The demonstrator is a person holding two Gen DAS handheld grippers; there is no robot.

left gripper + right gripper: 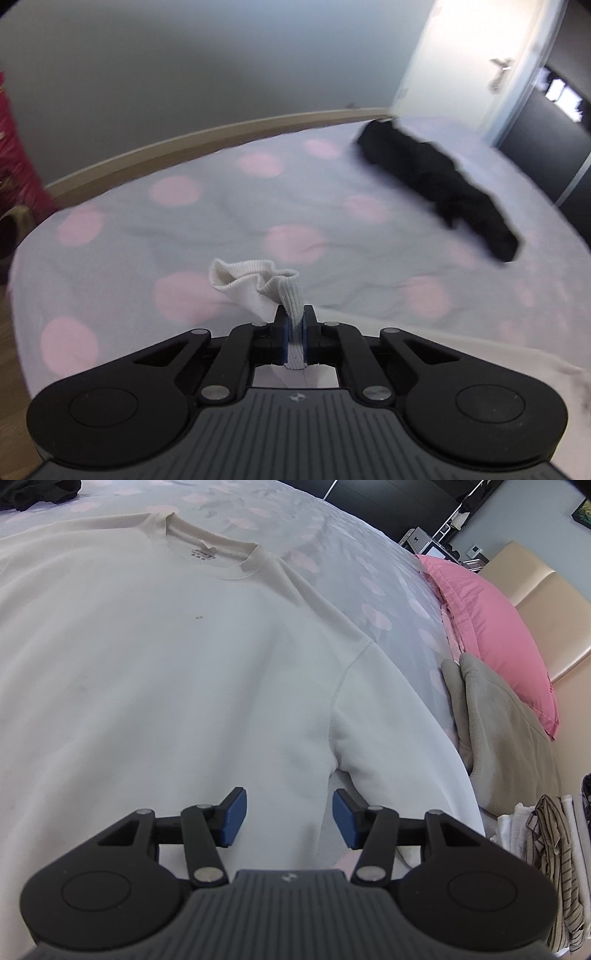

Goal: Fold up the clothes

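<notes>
Pinching a ribbed cuff (258, 282) in its clenched fingers, the left gripper (294, 332) lifts soft, light fabric. The right gripper (289, 812) hovers, fingers spread, near the sweatshirt (166, 657) underarm. Sweatshirt lies flat on the dotted bedsheet (221, 221); limp knit, best taken at seams. Black garment (443, 184) far right.

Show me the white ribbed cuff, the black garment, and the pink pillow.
white ribbed cuff (255, 280): left wrist view, on the bunched rib above the pads.
black garment (443, 184): left wrist view, mid-length.
pink pillow (491, 627): right wrist view, on its broad face.
</notes>
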